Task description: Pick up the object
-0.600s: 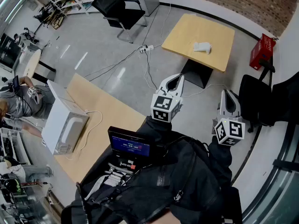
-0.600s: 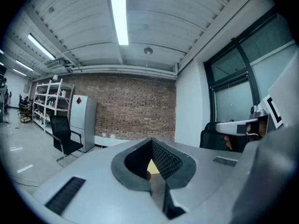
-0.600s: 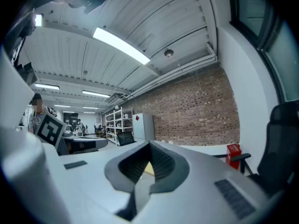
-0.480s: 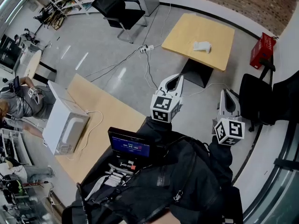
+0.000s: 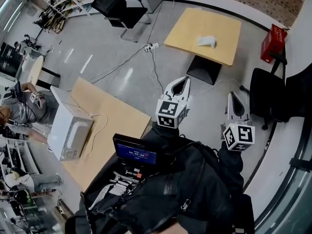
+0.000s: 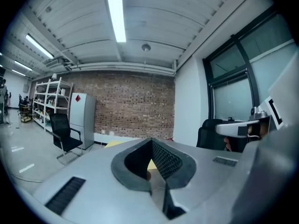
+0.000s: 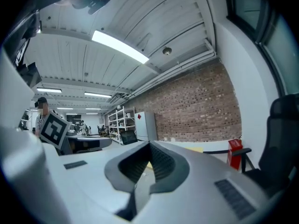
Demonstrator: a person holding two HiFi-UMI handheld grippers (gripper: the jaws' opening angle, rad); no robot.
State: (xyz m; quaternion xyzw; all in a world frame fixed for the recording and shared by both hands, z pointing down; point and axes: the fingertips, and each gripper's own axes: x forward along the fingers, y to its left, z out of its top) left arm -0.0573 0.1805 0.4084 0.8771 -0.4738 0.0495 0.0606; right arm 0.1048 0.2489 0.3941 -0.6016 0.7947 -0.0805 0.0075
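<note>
The approach is only beginning: the left claw (image 5: 184, 82) and right claw (image 5: 233, 97) are hanging pressed together, empty, well apart from the white object (image 5: 206, 41) lying near the middle of the tabletop (image 5: 187, 28). The next move is likely calling for closing in and spreading one claw.

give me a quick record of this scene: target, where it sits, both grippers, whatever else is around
target: white object
place: lying on the far table, across the floor from the person
left gripper: shut, empty, held in the air
right gripper: shut, empty, held in the air beside the left one
near table: holds a microwave
other: chair; red box by the wall
task state: white object not yet picked up
</note>
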